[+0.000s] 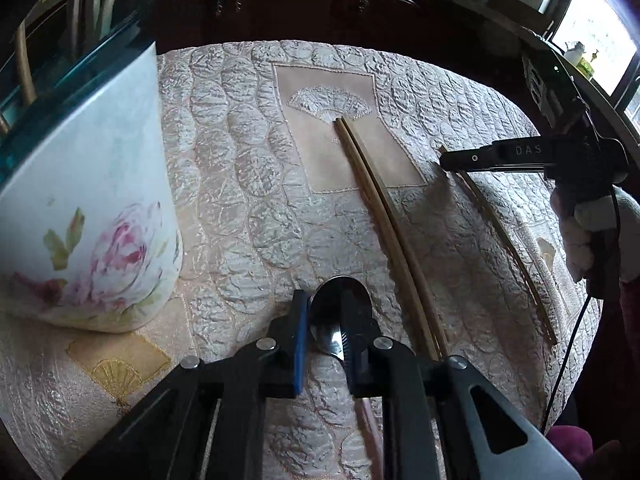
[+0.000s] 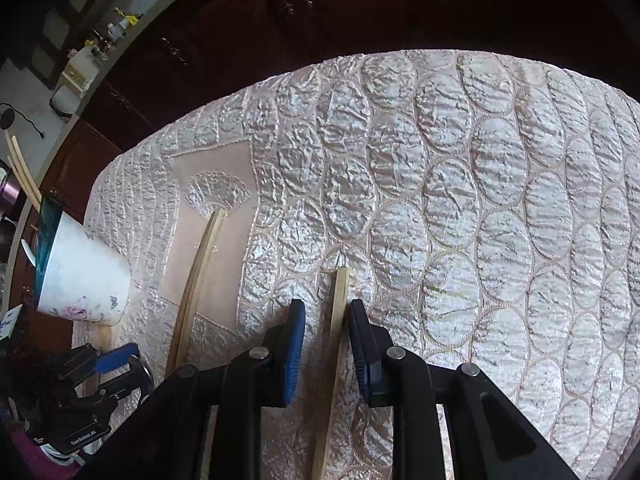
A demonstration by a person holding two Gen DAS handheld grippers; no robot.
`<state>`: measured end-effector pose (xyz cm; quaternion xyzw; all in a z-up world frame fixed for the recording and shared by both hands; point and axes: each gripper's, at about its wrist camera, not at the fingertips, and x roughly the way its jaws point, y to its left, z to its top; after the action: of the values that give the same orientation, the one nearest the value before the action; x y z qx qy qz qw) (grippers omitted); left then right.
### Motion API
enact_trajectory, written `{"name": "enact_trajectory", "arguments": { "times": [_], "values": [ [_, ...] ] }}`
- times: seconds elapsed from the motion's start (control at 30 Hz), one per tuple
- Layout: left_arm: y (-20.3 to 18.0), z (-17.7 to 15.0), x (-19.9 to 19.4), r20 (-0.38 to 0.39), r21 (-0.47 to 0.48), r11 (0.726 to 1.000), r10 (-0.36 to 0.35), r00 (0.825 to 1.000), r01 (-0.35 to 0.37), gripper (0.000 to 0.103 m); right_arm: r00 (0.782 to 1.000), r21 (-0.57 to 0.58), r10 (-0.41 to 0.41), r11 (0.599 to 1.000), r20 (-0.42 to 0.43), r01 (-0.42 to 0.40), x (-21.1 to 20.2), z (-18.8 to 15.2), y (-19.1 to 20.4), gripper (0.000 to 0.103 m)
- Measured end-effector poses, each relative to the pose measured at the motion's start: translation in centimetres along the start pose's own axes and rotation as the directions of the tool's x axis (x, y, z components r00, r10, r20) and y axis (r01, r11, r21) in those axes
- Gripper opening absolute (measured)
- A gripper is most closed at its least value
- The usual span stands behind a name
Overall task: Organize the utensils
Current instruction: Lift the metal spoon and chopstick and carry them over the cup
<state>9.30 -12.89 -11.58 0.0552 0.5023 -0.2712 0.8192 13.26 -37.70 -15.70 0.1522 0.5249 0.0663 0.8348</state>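
A metal spoon [image 1: 340, 312] lies on the quilted cloth between the fingers of my left gripper [image 1: 326, 324], which is open around its bowl and neck. A pair of wooden chopsticks [image 1: 384, 216] lies to the right of it; it also shows in the right wrist view [image 2: 196, 280]. A second pair of chopsticks [image 2: 338, 320] lies between the fingers of my right gripper [image 2: 326, 332], which is open around it with a gap on the left. This pair [image 1: 504, 240] and the right gripper [image 1: 448, 160] show at the right of the left wrist view.
A white floral holder with a teal rim [image 1: 92, 208] stands at the left and holds several wooden utensils; it also shows in the right wrist view [image 2: 80, 280]. The quilted cloth [image 2: 480, 200] covers the table. Dark wooden cabinets [image 1: 300, 0] stand behind the far edge.
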Motion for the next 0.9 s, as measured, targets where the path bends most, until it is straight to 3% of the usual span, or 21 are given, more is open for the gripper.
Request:
{"name": "enact_trajectory", "arguments": {
  "times": [0.07,0.1,0.37,0.5,0.9],
  "values": [
    [0.0,-0.1,-0.2,-0.003,-0.006,1.000,-0.007,1.000,0.007,0.009,0.999,-0.038,-0.033,0.999,-0.004,0.033,0.3,0.6,0.7,0.011],
    [0.1,-0.2,-0.4,-0.003,-0.014,1.000,-0.015,1.000,0.015,0.007,0.999,-0.052,-0.037,0.998,-0.003,0.036,0.3,0.7,1.0,0.010],
    [1.5,-1.9,-3.9,0.032,-0.108,0.994,-0.029,0.999,0.032,0.002,0.997,-0.088,0.001,0.996,0.072,0.005,-3.4,-0.9,3.0,0.007],
    [1.2,-2.3,-7.0,0.087,-0.124,0.991,-0.029,0.996,0.039,0.002,0.991,-0.090,0.041,0.995,0.124,-0.030,-6.2,-1.9,3.9,0.007],
    [2.1,-1.8,-16.9,0.274,-0.133,0.991,0.041,0.961,-0.004,0.002,0.953,-0.161,0.160,0.979,0.256,-0.122,-14.9,-4.1,7.6,0.007]
  ]
}}
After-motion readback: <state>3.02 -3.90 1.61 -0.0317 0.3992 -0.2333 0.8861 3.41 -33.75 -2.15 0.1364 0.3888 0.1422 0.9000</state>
